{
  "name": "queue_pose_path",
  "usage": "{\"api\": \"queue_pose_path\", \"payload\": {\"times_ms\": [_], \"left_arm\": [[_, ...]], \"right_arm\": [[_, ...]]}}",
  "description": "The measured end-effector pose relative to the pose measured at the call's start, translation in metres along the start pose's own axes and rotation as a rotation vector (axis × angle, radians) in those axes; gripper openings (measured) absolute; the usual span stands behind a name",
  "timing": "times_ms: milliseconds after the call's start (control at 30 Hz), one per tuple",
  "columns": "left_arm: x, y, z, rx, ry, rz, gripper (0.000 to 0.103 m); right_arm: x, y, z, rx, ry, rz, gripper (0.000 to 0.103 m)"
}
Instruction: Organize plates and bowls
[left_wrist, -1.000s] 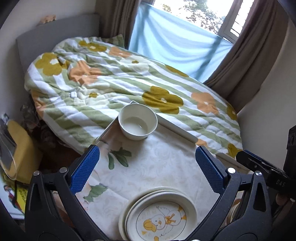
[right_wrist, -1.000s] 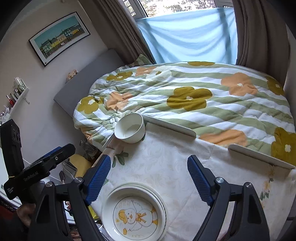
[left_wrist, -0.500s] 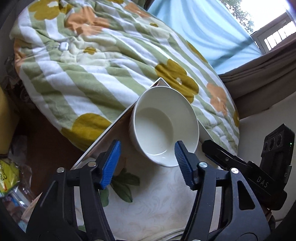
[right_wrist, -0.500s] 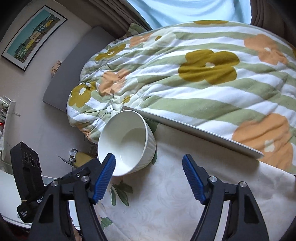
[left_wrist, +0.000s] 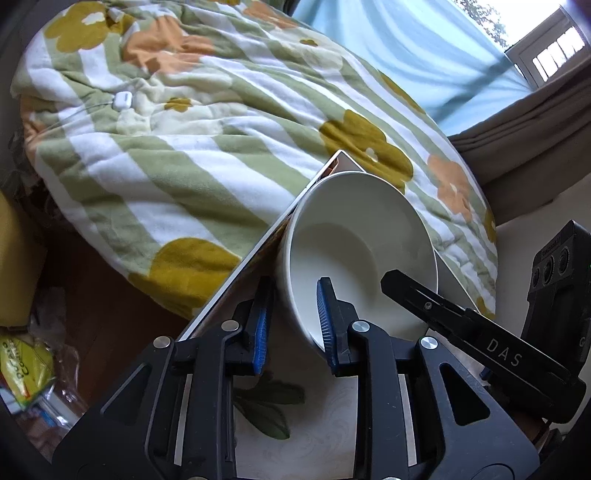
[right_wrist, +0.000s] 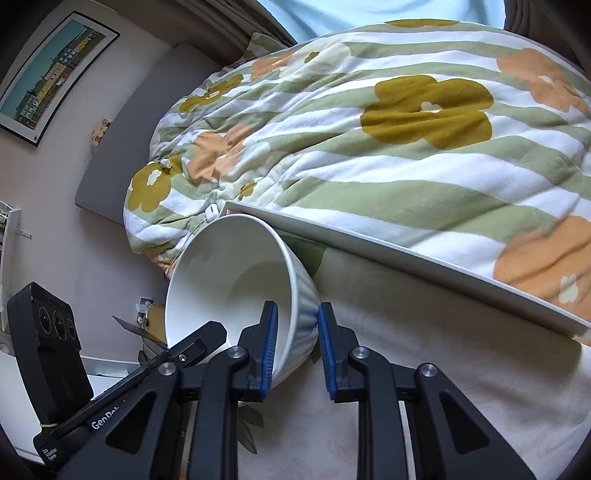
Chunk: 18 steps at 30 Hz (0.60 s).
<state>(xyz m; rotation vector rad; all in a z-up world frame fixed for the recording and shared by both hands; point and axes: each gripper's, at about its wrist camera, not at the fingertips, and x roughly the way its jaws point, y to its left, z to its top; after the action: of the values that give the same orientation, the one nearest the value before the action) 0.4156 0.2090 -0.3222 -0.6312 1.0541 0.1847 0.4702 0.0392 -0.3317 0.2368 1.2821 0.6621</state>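
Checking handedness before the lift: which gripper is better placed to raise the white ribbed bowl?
Neither clearly: left gripper and right gripper each straddle the white ribbed bowl wall, jaws closing on opposite rim sides. Probably a two-handed lift.

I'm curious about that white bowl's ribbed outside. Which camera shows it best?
The right wrist view: the bowl shows its ribbed outer wall there, between the closing jaws of the right gripper. The left wrist view shows mostly the bowl's smooth inside.
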Motion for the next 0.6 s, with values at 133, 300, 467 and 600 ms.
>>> {"api": "queue_pose_path", "payload": {"times_ms": [133,300,467,600], "left_arm": [[-0.017,-0.014,-0.003,0.071,-0.05,0.004,0.021],[-0.057,-0.043,-0.014,0.149,-0.114,0.009,0.021],[-0.104,-0.082,-0.047,0.213,-0.159,-0.019,0.021],[-0.138,-0.118,-0.088,0.26,-0.173,-0.056,0.021]], "right_arm": [[-0.012,0.002,-0.006,-0.009,-0.03,0.003,0.019],[-0.055,0.009,-0.018,-0.022,-0.101,0.031,0.019],[-0.122,0.013,-0.044,-0.028,-0.185,0.034,0.019],[-0.178,0.003,-0.079,-0.022,-0.241,0.012,0.019]]}}
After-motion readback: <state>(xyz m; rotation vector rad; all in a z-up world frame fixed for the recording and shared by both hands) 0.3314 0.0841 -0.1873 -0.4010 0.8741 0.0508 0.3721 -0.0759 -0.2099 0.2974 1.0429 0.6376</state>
